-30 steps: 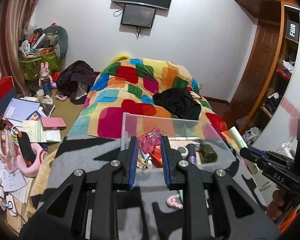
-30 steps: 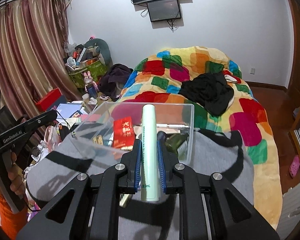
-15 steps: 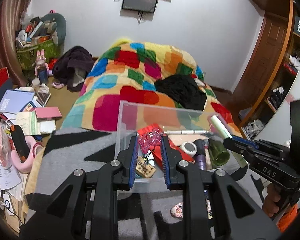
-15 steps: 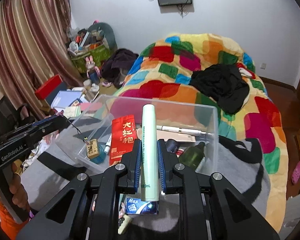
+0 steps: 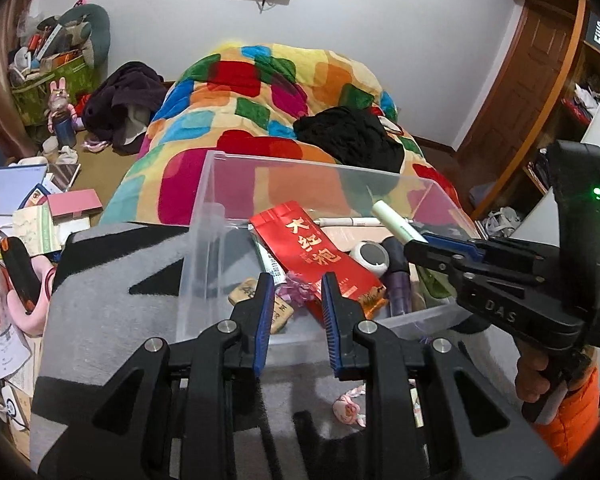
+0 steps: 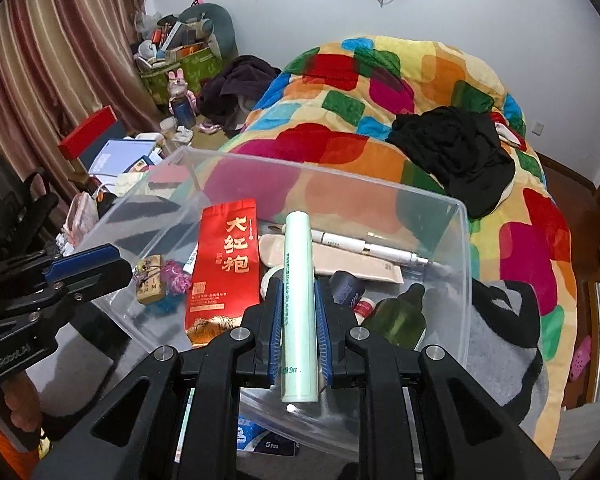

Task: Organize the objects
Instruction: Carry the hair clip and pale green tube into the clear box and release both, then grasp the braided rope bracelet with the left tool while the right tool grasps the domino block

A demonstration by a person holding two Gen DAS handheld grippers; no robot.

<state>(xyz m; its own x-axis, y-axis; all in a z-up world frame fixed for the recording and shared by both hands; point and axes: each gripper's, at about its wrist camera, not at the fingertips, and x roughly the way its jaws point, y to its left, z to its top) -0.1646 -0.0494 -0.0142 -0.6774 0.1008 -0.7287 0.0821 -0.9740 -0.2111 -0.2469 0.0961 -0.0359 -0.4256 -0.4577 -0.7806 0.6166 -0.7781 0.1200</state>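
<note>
A clear plastic bin [image 5: 300,162] [image 6: 340,176] stands on a grey and black blanket. In it lie a red tea packet [image 5: 316,252] [image 6: 224,268], a white pen [image 6: 380,246], a green bottle [image 6: 396,316] and other small items. My left gripper [image 5: 296,284] [image 6: 116,268] is shut on a pink keychain charm [image 5: 296,294] [image 6: 176,276], low over the bin's near left part. Its wooden tag [image 6: 152,284] hangs beside it. My right gripper [image 6: 298,286] [image 5: 440,248] is shut on a pale green tube [image 6: 298,300] [image 5: 396,226], which points over the bin's inside.
The blanket [image 5: 112,280] lies at the foot of a bed with a bright patchwork quilt [image 6: 340,108] and a black garment [image 6: 452,148]. A small pink toy [image 5: 348,408] and a blue packet [image 6: 260,440] lie before the bin. Books and clutter [image 5: 24,200] crowd the floor at left.
Both grippers have sunk and tipped downward, moving in over the bin. The charm and the tube stay gripped and now hang above the bin's contents.
</note>
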